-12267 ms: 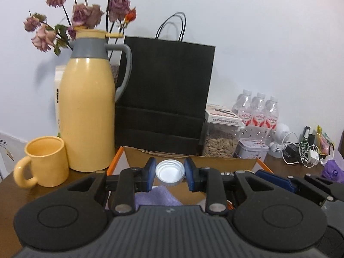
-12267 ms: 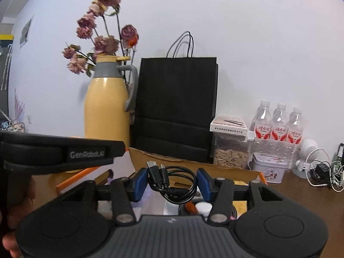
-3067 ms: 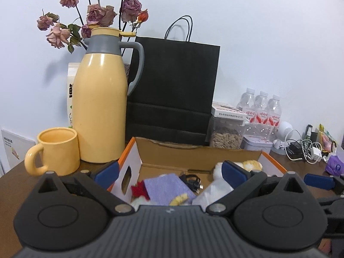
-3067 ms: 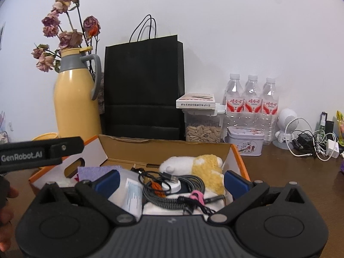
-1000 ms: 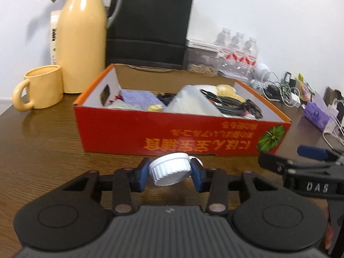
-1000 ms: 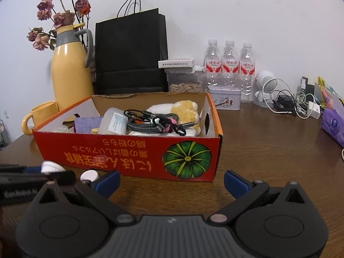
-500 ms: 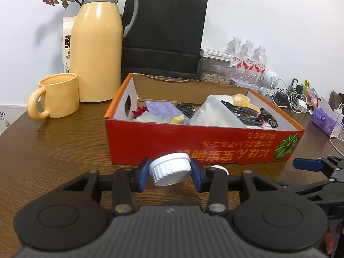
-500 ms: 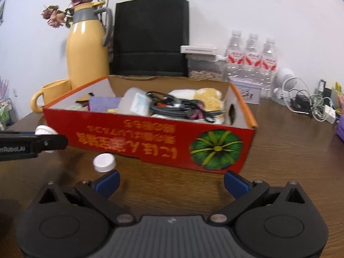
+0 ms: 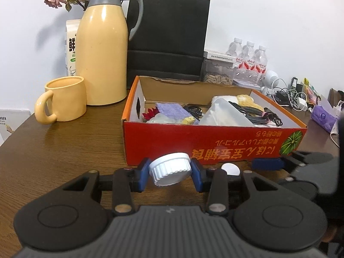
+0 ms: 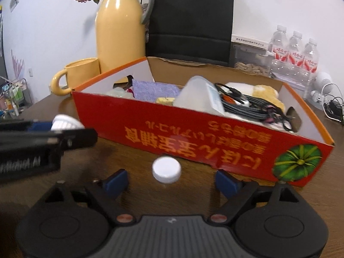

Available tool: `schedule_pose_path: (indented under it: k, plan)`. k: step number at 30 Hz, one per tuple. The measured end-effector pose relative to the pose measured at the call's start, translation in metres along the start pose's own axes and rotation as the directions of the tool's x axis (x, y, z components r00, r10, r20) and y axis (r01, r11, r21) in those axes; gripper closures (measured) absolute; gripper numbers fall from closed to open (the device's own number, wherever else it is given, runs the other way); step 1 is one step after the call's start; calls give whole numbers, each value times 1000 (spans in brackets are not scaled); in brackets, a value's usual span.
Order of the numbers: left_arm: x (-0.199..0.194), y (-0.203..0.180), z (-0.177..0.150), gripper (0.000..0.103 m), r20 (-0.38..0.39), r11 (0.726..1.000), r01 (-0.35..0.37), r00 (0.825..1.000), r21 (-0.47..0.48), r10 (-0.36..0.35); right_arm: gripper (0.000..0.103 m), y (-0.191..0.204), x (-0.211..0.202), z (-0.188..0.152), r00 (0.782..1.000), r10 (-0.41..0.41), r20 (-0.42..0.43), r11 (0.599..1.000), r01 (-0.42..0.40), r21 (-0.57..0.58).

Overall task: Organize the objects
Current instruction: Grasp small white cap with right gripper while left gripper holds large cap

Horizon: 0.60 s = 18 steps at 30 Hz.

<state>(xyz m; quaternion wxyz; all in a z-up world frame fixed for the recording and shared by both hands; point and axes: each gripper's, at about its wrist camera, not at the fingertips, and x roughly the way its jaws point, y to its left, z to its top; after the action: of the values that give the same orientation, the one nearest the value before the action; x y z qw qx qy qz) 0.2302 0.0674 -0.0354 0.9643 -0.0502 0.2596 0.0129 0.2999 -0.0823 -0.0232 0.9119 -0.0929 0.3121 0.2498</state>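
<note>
So the left gripper (image 9: 170,175) has a ribbed white lid (image 9: 171,172) pinched between its blue pads, tilted a bit, held low just in front of the red box (image 9: 215,144); half a second back it sat in about the same spot with the same lid, so nothing new on that side. The real change is on the right: the right gripper (image 10: 171,179) has swung in and dropped toward the small white cap (image 10: 166,169) lying on the table (image 9: 53,146) by the box's front wall; a moment ago that cap was off to the left of its view, now it sits right between the wide-open jaws, which aren't touching it and hold nothing. My read is the cap is next to get grabbed and dropped in the box with the rest; closing on something that flat will probably need the fingertips nearly on the wood.

The box already holds a purple cloth (image 9: 172,110), a clear plastic container (image 9: 223,114), a bundle of black cables (image 10: 251,105) and a yellow-and-white plush (image 10: 264,93); looks pretty far along.

Surface is dark wood-grain table; along the back edge there's a yellow thermos (image 9: 103,47), a matching yellow mug (image 9: 64,99) toward the back left corner, a black paper bag (image 9: 167,34), dried roses behind the thermos, three water bottles (image 9: 249,58) and a tangle of chargers at the right; plain white wall behind it all.
</note>
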Motion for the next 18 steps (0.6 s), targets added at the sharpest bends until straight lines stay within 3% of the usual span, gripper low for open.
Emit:
schedule_pose_path:
  k: [3,5,7,9,18]
  plan:
    - [-1,1,0,62,1,1000,3,1000,0,-3,29,2,3,3,1000,2,4,1000,-2,13]
    - [-3,3,0,62,4,1000,6,1000,0,-6,42,2,2,2,1000,17,12,1000,-18,17]
    - [-3,4,0,62,7,1000,7,1000,1,-7,66,3,0,3,1000,14,22,1000,-14,17]
    - [-3,4,0,62,8,1000,6,1000,-1,-6,76,2,-1,3,999,23,26,999,-24,24]
    - [-6,7,1,62,20,1000,6,1000,-5,-6,76,4,-11,1,996,20,91,1000,-21,13]
